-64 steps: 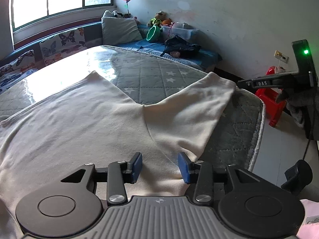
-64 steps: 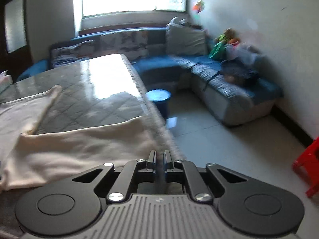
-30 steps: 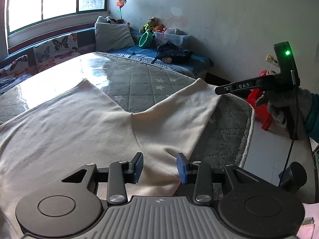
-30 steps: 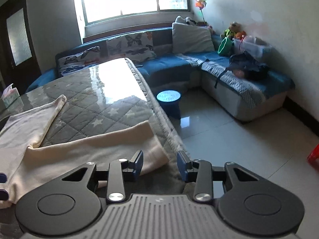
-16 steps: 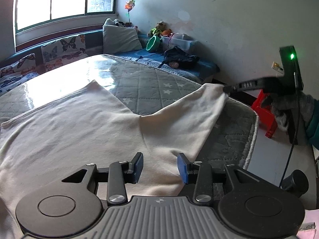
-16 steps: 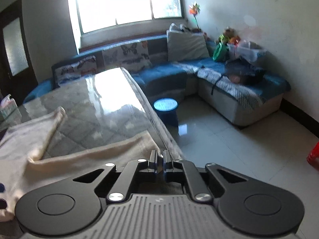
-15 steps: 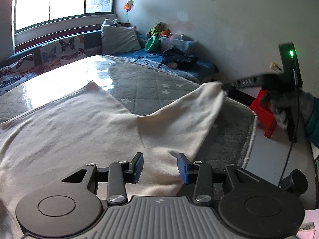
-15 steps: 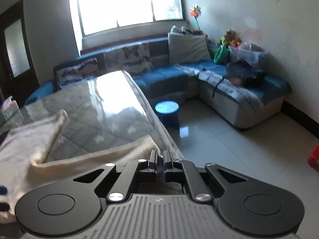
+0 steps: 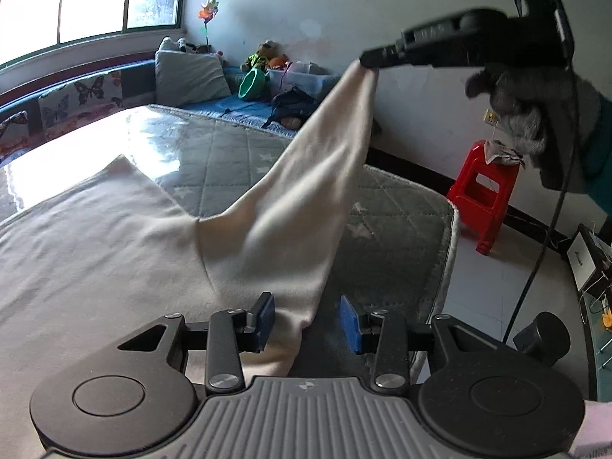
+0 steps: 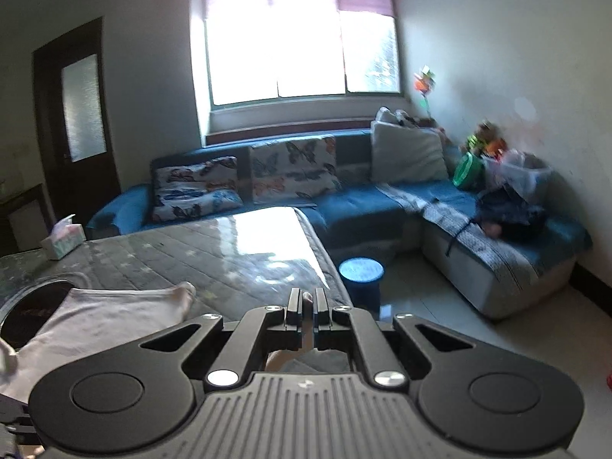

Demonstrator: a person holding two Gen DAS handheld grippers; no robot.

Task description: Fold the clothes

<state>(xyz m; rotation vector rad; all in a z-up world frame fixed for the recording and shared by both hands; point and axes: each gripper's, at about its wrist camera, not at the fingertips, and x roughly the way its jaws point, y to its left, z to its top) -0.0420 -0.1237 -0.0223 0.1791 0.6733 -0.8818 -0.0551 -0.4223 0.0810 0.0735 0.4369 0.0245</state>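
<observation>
The right gripper [image 9: 369,62] has lifted the sleeve [image 9: 306,191] off the worktop [image 9: 401,229] toward one o'clock, fingers clamped on its cuff, while the left gripper [image 9: 308,321] waits open over the cream shirt [image 9: 95,237], so the fold is starting.

daylight pours through the window [image 10: 302,42], blown out to white in both views. strong glare lies on the desk [image 9: 153,141] top. the right view is softly blurred, its near corners dim. fisheye bending curves the walls, and the corners go black.
</observation>
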